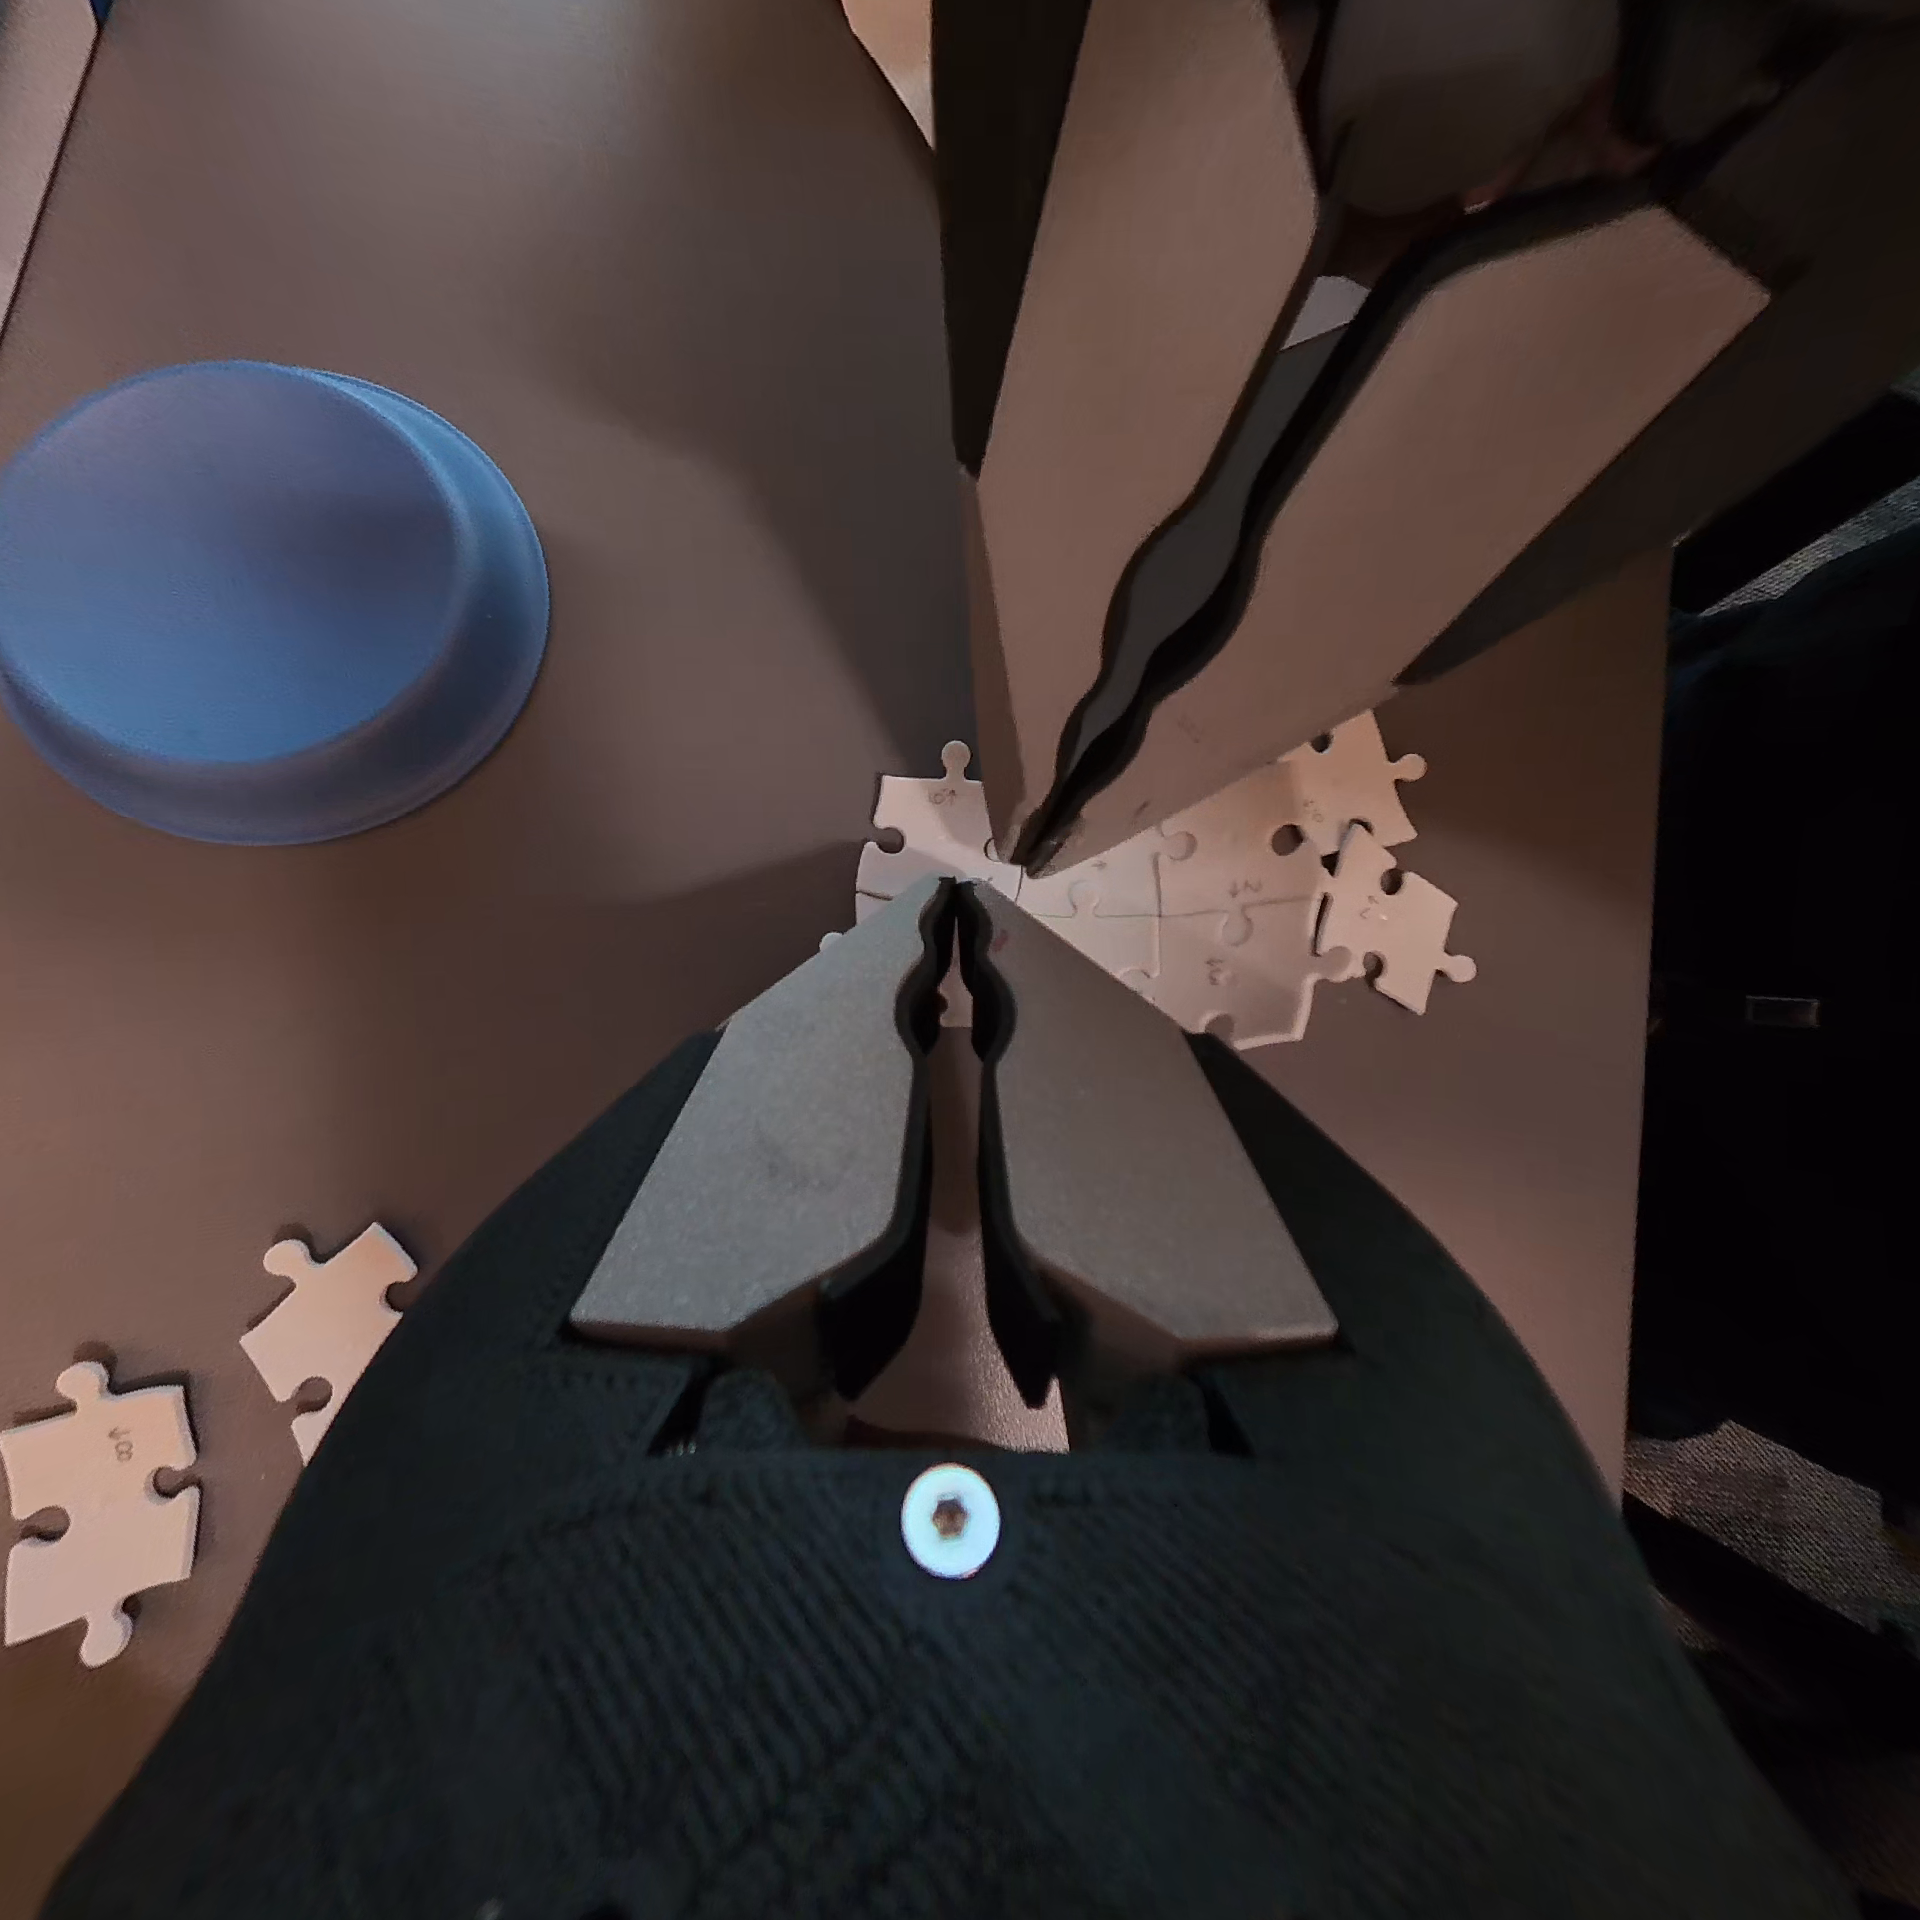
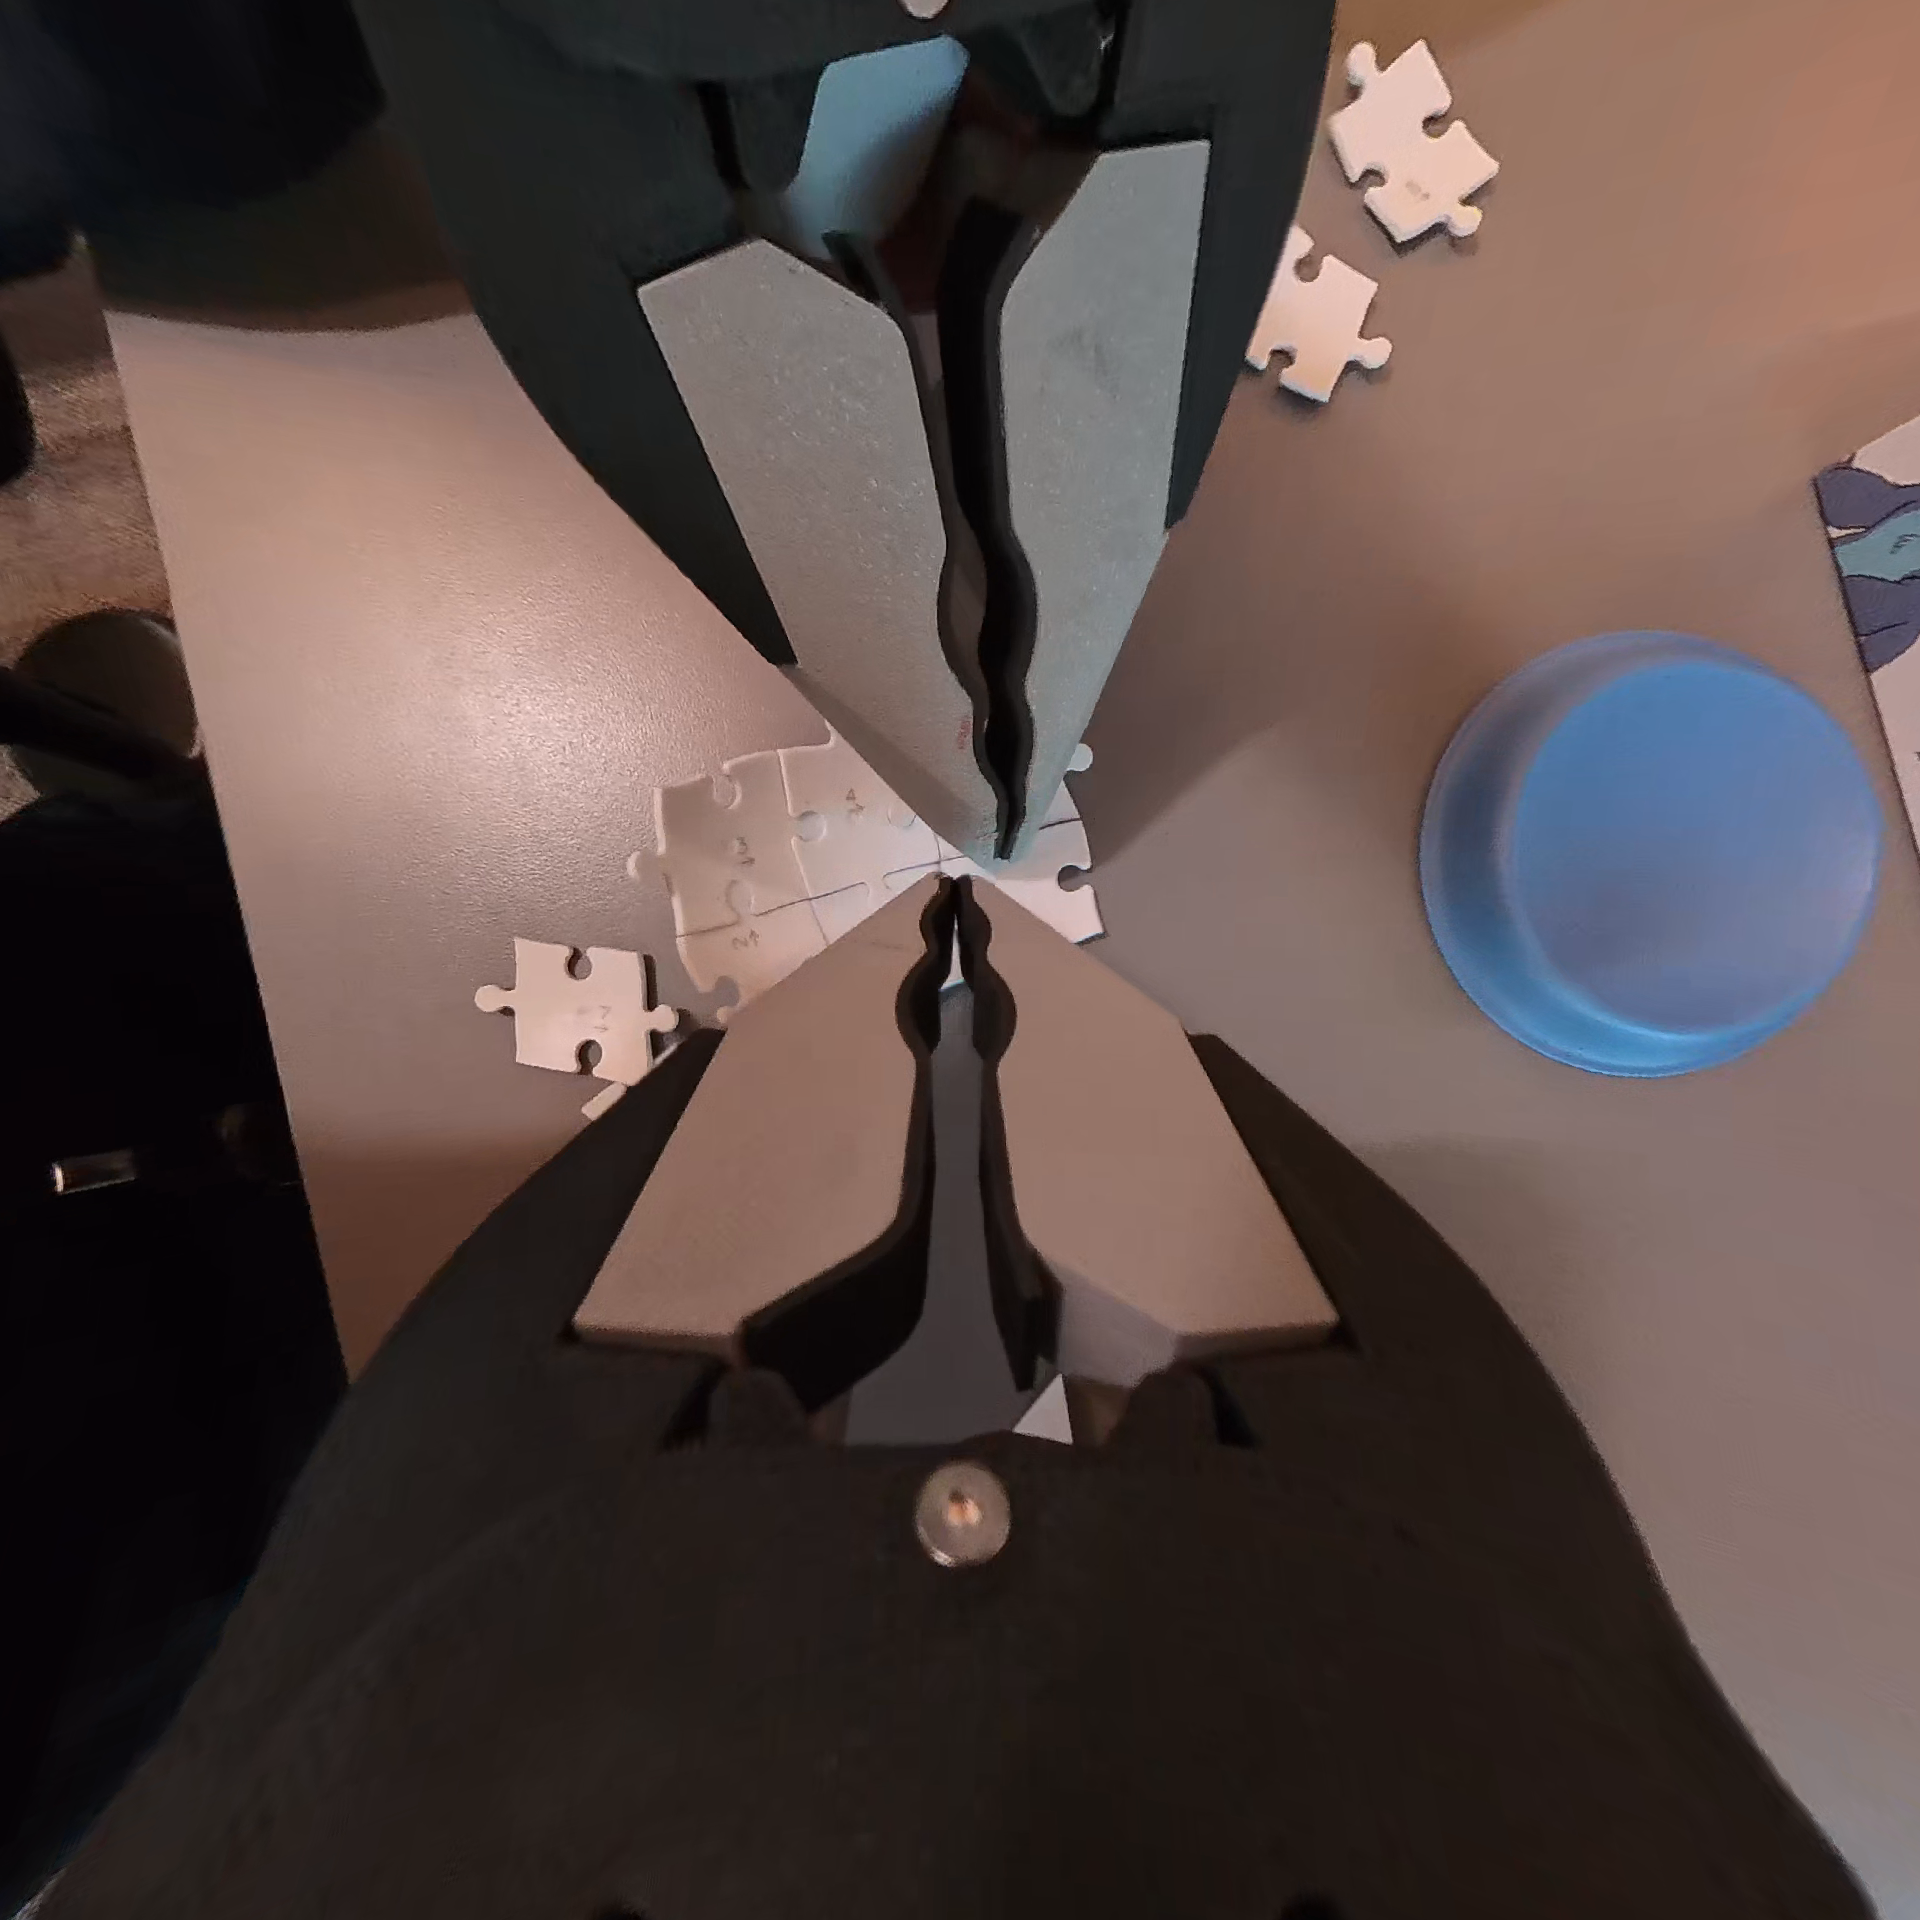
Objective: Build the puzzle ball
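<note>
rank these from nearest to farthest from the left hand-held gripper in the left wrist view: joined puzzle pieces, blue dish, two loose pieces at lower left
1. Joined puzzle pieces: right at the tips of the left hand-held gripper, mid-table.
2. Blue dish: upside down, off to the left.
3. Two loose pieces: lower left corner, but too close to the dish to call confidently.

Joined patch of white puzzle pieces (image 1: 1184,904) lies flat, blank side up, near the inverted blue bowl (image 1: 249,613). One loose piece (image 1: 1392,925) overlaps the patch's edge farthest from the bowl. Two more loose pieces (image 1: 99,1496) lie flat, well apart from the patch.
</note>
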